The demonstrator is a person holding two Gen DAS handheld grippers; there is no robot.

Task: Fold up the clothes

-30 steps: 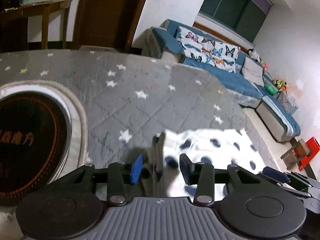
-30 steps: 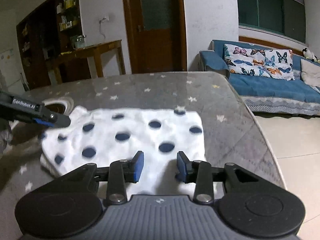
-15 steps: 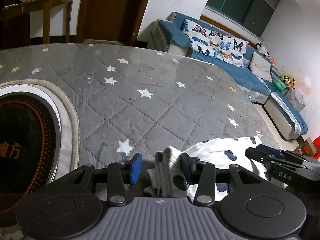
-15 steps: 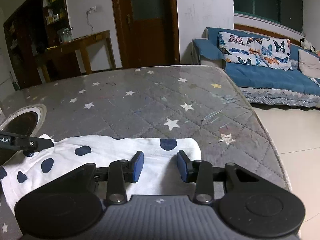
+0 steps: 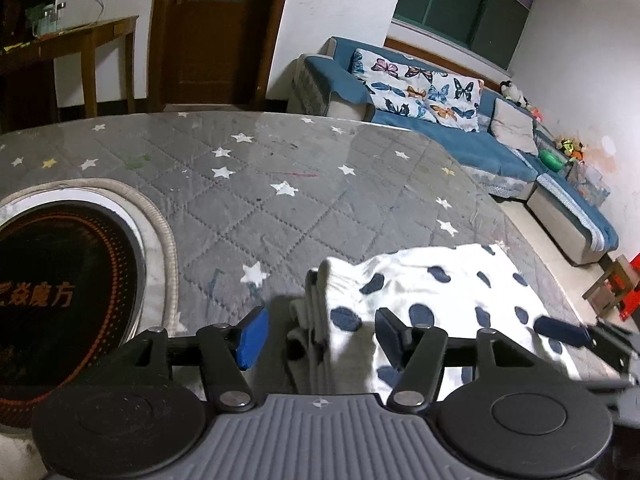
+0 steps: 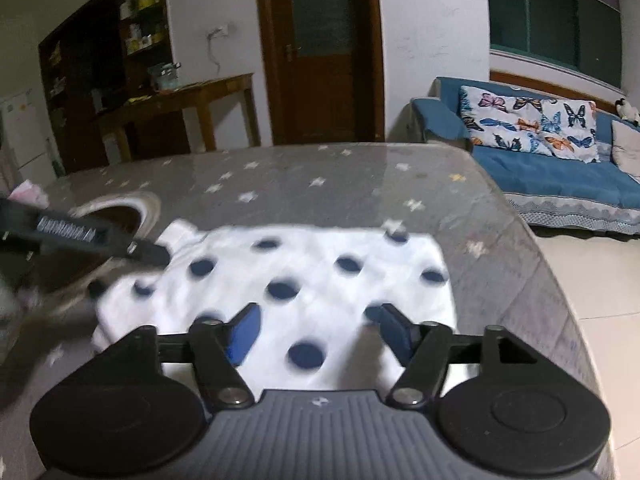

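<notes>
Lying folded on the grey star-quilted worktop [image 5: 280, 208], the white garment with navy dots [image 6: 304, 272] sits near its 3 o'clock edge. Left claw [image 5: 316, 334]: jaws opening, ribbed hem of the garment between the pads, pads apart from the cloth. Right claw [image 6: 316, 330]: jaws opening over the near edge of the garment, not gripping. Round dark inset [image 5: 60, 296] at 9 o'clock.
</notes>
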